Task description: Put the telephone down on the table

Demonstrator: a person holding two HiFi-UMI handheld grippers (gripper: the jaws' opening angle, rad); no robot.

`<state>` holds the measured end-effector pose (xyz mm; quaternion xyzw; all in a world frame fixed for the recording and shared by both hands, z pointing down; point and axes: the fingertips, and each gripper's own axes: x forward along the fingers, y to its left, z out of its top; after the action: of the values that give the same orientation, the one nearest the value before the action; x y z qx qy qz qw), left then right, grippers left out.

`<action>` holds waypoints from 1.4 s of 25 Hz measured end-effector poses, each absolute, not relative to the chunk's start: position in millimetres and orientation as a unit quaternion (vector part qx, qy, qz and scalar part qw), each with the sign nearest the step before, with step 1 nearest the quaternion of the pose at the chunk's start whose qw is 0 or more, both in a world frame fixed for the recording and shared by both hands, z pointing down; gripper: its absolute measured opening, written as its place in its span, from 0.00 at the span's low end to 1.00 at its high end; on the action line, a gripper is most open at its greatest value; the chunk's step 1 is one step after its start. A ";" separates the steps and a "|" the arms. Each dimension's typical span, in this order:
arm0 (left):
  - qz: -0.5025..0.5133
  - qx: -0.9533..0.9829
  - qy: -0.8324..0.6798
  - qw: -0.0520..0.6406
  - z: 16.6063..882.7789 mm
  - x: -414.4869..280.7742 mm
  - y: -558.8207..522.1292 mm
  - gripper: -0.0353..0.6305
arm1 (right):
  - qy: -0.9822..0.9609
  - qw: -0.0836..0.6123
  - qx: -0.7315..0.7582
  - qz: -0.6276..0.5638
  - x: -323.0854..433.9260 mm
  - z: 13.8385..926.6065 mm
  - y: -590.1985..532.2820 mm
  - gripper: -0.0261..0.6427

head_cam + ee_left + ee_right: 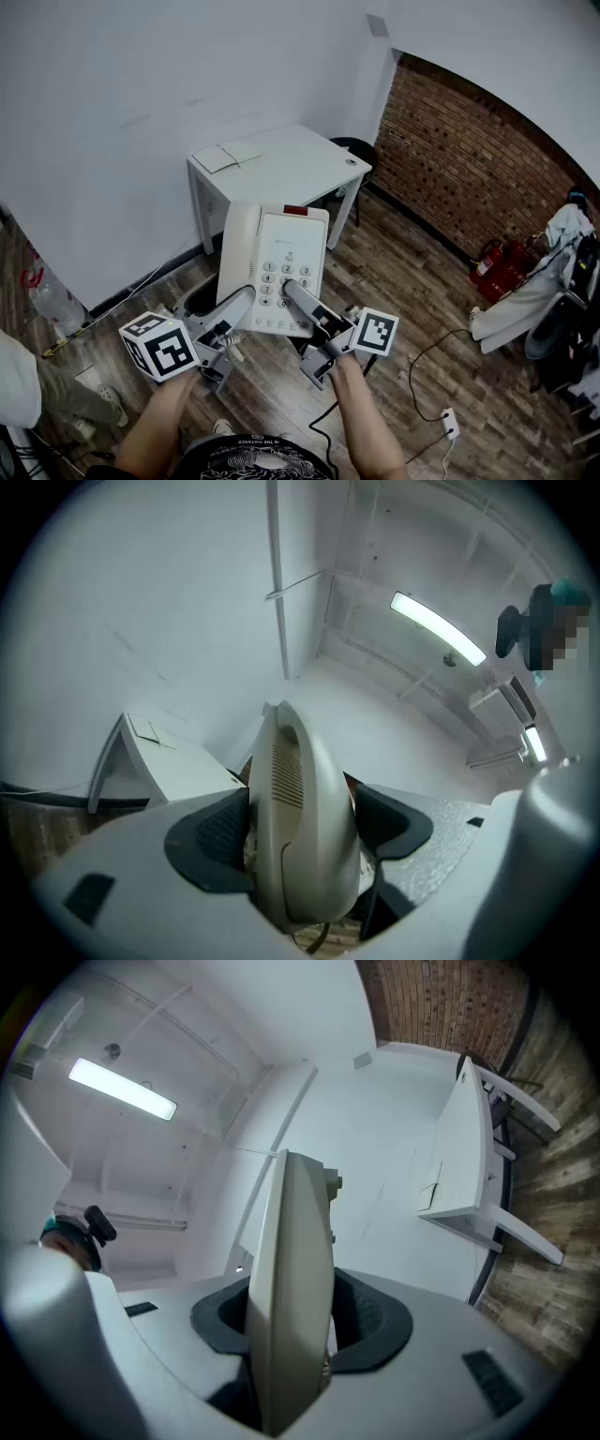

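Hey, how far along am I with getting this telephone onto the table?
Done: the telephone is lifted, clamped by the left tongs on its handset side and the right tongs on its keypad side. In hand: it hangs over the wooden floor, short of the white table. Left: carry it over, set it on the tabletop, release.

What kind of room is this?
Probably a plain office or workroom: a small white table, a brick wall, and red fire extinguishers on the wooden floor.
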<state>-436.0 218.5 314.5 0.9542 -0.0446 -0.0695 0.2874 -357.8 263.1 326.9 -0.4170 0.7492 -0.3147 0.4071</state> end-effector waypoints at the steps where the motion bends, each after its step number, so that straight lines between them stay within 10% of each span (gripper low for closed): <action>1: -0.070 0.954 -0.045 0.289 315.6 -435.5 218.5 0.59 | 0.749 0.407 -0.418 -0.315 -357.3 327.3 263.2 0.31; 35: -0.049 0.943 -0.040 0.325 349.8 -215.6 131.8 0.59 | 0.714 0.418 -0.443 -0.344 -140.0 360.0 179.8 0.31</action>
<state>-215.6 131.8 349.8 0.9434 -0.0400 -0.0490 0.3255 -140.0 179.8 360.0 -0.4432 0.7145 -0.3435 0.4184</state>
